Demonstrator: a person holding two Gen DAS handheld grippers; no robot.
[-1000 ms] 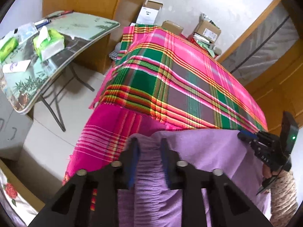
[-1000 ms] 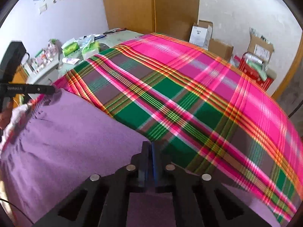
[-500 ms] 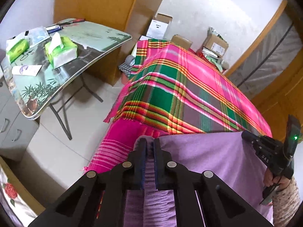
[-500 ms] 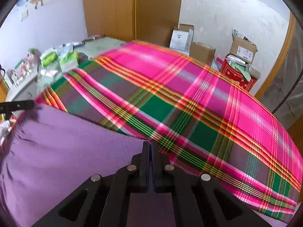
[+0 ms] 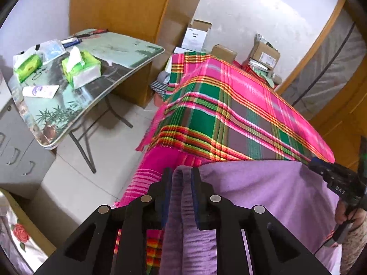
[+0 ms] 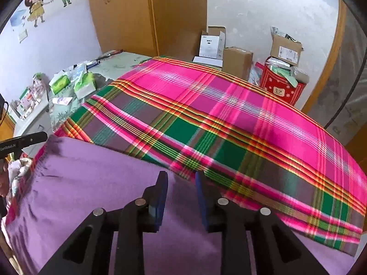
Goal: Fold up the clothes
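Observation:
A purple garment (image 5: 263,190) lies spread over the near end of a bed covered with a pink and green plaid cloth (image 5: 229,114). My left gripper (image 5: 181,174) has a bunched purple edge between its slightly parted fingers at the garment's left corner. My right gripper (image 6: 181,178) is open above the garment's (image 6: 80,183) far edge, with purple cloth lying under the gap. The right gripper also shows at the right edge of the left wrist view (image 5: 332,178). The left gripper shows at the left edge of the right wrist view (image 6: 23,139).
A folding table (image 5: 128,52) with green tissue packs (image 5: 80,68) stands left of the bed. Cardboard boxes (image 6: 236,61) and a red box (image 6: 282,87) stand beyond the bed by the wall. A wooden wardrobe (image 6: 142,11) stands at the back. Grey drawers (image 5: 16,151) stand at the left.
My right gripper has opened; it was shut on the garment's edge. My left fingers have parted a little around the bunched cloth. Both views have pulled back from the bed.

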